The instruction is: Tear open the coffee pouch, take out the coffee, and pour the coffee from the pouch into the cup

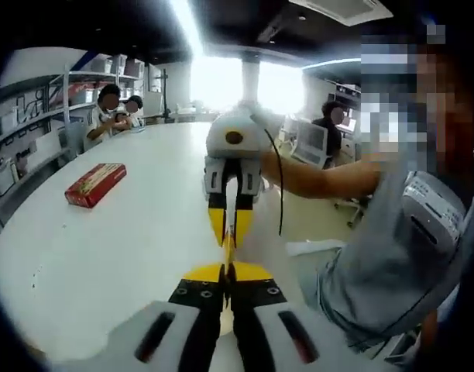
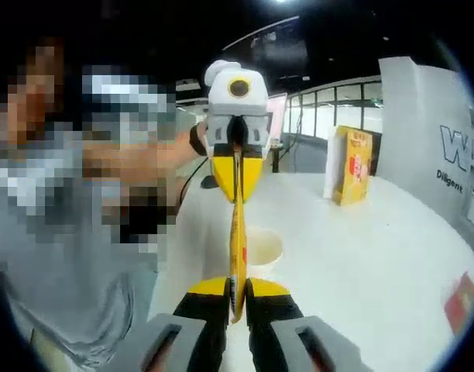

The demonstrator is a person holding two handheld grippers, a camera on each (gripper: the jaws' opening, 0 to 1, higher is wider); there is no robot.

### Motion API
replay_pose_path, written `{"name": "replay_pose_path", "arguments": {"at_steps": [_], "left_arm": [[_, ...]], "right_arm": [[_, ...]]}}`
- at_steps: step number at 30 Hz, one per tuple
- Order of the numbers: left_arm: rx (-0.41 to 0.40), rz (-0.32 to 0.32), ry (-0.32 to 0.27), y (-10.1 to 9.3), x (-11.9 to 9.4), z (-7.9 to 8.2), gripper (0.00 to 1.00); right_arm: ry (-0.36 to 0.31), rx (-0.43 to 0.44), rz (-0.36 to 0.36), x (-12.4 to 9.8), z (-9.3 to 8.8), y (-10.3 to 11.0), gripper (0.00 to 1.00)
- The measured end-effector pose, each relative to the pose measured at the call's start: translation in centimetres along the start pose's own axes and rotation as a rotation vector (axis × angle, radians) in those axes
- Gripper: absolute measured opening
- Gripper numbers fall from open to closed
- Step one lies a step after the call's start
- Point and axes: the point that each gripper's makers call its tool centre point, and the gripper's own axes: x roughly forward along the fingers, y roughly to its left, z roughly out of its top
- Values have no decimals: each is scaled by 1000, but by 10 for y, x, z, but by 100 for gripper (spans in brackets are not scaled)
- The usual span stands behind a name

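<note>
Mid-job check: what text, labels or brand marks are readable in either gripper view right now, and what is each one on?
"W" in large letters, cut off by the view's edge, and "Diligent" below it: on the white wall panel.
Yellow upright box on the white table: red print, too blurred to read.
Red flat box: printing too small to read.
Yellow coffee pouch, held edge-on between both grippers: no legible text.
</note>
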Motion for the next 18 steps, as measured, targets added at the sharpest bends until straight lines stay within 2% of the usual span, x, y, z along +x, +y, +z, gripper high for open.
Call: {"name": "replay_pose_path", "arguments": {"at_steps": [7,9,11,15,18], "left_arm": [[-17,30,-64,4,-3,4,5],[-15,41,-79,4,-6,7,4],[-18,58,-105,10,-11,10,4],[-48,75,-169,19,-16,16,4],[-57,88,-199,22,-16,16,4]], "right_arm": [[-88,-39,-18,-6,7,-1,10],[-131,-86,-35,-8,11,-4,17],[-137,-67,-28,-10,8,-5,26],[-183,-60,-48,-12,8,-10,31],[-256,-41,-47,-16,12,-11,32]]}}
